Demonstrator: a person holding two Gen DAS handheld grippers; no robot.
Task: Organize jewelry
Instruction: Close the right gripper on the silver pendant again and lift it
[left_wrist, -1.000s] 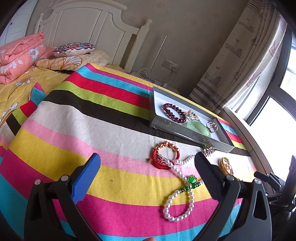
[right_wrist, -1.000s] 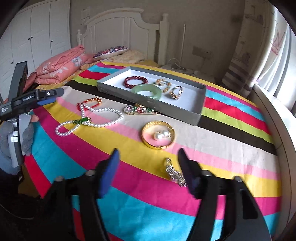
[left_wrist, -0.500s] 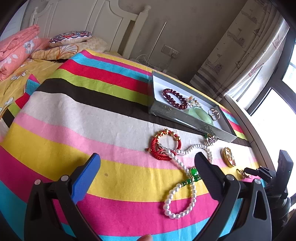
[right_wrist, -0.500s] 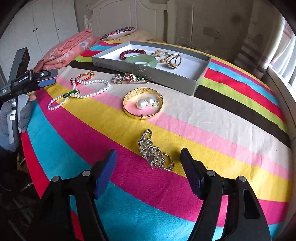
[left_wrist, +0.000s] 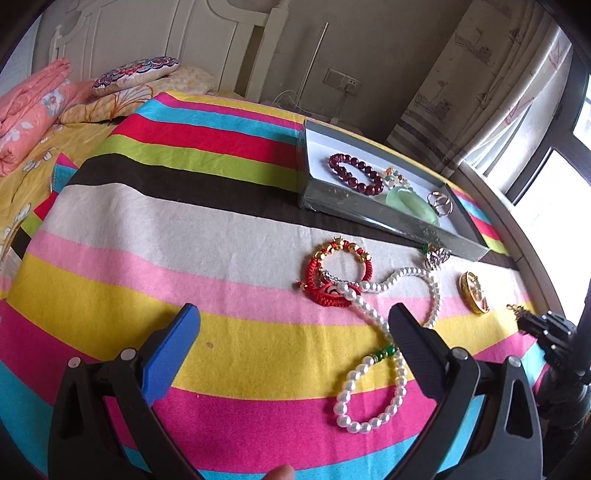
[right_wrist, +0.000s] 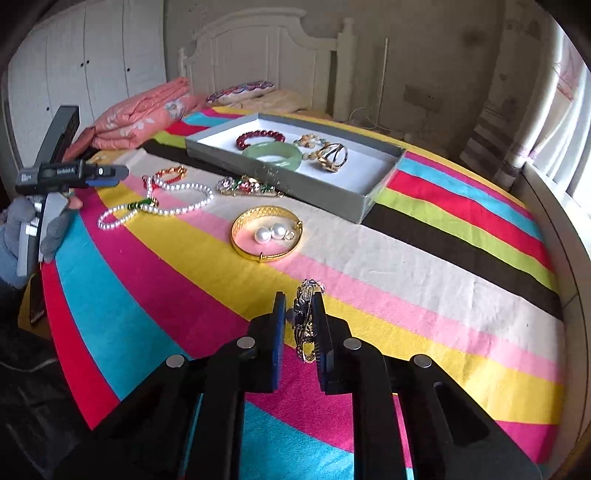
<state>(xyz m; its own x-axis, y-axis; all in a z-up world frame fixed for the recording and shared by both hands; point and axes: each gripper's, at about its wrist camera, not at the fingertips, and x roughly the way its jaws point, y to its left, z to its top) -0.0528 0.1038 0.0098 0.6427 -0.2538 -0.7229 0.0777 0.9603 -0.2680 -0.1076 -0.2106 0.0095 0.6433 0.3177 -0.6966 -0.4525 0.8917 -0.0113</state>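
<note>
right claw (right_wrist: 300, 334) closing, nearly together, with the gold-silver brooch (right_wrist: 307, 321) between its jaws; brooch sits against the right-hand pad, small gap on the other side, so contact is only on one pad. brooch is low over the striped cloth (right_wrist: 424, 258) on the bed. left claw (left_wrist: 293, 341) released, spread wide, nothing between the jaws, hovering over the cloth; the pearl necklace (left_wrist: 373, 354) lies just by its right finger.

grey tray (right_wrist: 364, 205) sits beyond the right claw, well apart. inside: 1 dark red bead bracelet (right_wrist: 260, 137), 1 green jade bangle (right_wrist: 272, 156), 1 pale bead bracelet (right_wrist: 309, 141), 1 gold ring piece (right_wrist: 334, 157).

loose on the cloth between claw and tray: 1 gold bangle (right_wrist: 266, 233) with 2 pearl earrings (right_wrist: 270, 233) inside it, 1 coloured gem brooch (right_wrist: 245, 185), 1 red cord bracelet (left_wrist: 334, 275).
</note>
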